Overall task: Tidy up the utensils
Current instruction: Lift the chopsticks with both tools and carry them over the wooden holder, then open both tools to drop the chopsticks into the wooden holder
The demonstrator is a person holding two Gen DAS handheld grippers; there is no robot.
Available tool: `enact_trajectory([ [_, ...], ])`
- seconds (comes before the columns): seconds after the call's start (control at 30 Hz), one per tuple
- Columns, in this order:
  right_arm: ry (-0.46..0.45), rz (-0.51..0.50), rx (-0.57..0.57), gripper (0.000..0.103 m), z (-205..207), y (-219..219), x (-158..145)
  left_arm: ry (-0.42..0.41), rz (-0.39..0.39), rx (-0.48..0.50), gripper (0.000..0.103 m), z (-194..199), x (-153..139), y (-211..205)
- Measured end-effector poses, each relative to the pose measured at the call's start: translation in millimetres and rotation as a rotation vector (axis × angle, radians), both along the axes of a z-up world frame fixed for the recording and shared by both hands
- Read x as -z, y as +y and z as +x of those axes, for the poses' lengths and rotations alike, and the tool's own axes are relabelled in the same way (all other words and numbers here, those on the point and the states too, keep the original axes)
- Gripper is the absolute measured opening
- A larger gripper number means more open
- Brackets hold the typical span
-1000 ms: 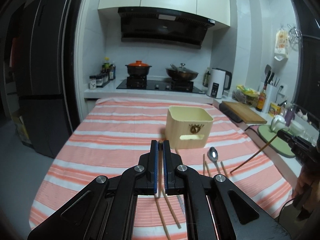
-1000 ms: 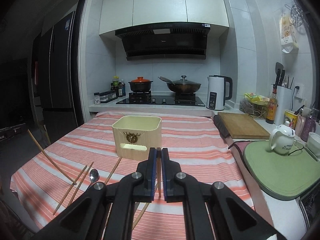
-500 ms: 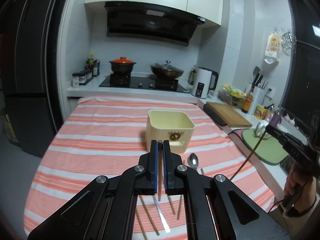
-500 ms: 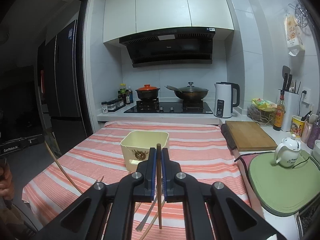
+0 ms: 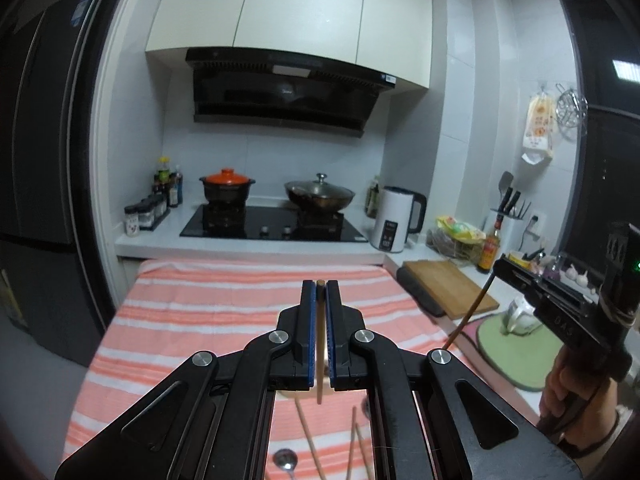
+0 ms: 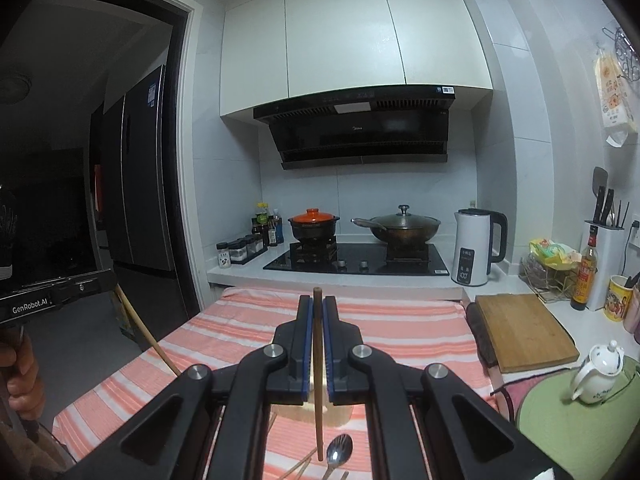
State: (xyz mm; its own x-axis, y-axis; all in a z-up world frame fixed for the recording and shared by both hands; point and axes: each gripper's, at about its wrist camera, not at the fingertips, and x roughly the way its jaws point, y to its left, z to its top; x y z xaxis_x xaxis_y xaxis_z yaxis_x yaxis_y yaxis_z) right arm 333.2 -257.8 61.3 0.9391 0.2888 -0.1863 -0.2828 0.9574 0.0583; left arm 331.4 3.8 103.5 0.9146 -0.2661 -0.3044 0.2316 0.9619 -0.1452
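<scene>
now both tools have come up off the desk [image 6: 420,320] since a second ago, each carrying one stick. the left hand-held gripper [image 5: 319,292] is clamped tight on a pale chopstick [image 5: 319,356] that hangs down between its blue pads, and the right hand-held gripper [image 6: 318,308] is pinched just as tight on a darker chopstick [image 6: 317,380], its tip dangling above the spoon [image 6: 339,450]. the striped cloth sat much closer under the fingers before; it now lies well below, and the cream holder box [image 6: 320,410] has slid almost out of sight behind the jaws. i judge both pickups done, with the drop into the box next.

left on the cloth are the spoon and a few loose chopsticks [image 5: 310,444], near the box on the viewer's side.

around the desk: a wooden cutting board [image 6: 520,332], a white teapot [image 6: 598,372] on a green mat, a kettle [image 6: 476,246], and two pots on the hob. none of these lies between the sticks and the box. the likelier trouble is the two long sticks crossing or knocking the box rim as both come over it together.
</scene>
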Motion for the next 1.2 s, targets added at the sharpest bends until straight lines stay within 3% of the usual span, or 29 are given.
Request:
enact_trajectory([
  [0.2, -0.125, -0.003, 0.019, 0.005, 39, 18, -18, -0.071, -0.013, -0.073, 0.002, 46, -8, -7],
  [0.33, -0.137, 0.005, 0.019, 0.005, 69, 25, -8, -0.046, -0.019, -0.096, 0.002, 76, 10, -13],
  [0.5, 0.011, 0.01, 0.021, 0.005, 112, 28, 22, 0.106, -0.024, -0.069, 0.002, 116, 46, -17],
  [0.7, 0.255, 0.076, 0.032, 0.005, 152, 12, 60, 0.26, 0.015, -0.032, 0.002, 137, 85, -23],
  [1.0, 0.322, 0.046, 0.037, 0.005, 153, 11, 95, 0.327, -0.015, -0.011, 0.003, 134, 119, -20],
  [1.03, 0.326, 0.048, 0.034, 0.006, 152, 12, 97, 0.333, -0.022, -0.013, 0.006, 134, 121, -18],
  [1.1, 0.323, 0.05, 0.03, 0.009, 149, 12, 98, 0.338, -0.034, -0.023, 0.028, 130, 123, -15],
  [1.13, 0.319, 0.046, 0.026, 0.011, 147, 12, 98, 0.337, -0.041, -0.035, 0.054, 127, 124, -12],
  [1.17, 0.314, 0.045, 0.024, 0.03, 144, 12, 98, 0.327, -0.052, -0.048, 0.068, 121, 123, -8],
  [1.2, 0.303, 0.047, 0.026, 0.055, 140, 11, 97, 0.317, -0.064, -0.053, 0.07, 115, 122, -5],
])
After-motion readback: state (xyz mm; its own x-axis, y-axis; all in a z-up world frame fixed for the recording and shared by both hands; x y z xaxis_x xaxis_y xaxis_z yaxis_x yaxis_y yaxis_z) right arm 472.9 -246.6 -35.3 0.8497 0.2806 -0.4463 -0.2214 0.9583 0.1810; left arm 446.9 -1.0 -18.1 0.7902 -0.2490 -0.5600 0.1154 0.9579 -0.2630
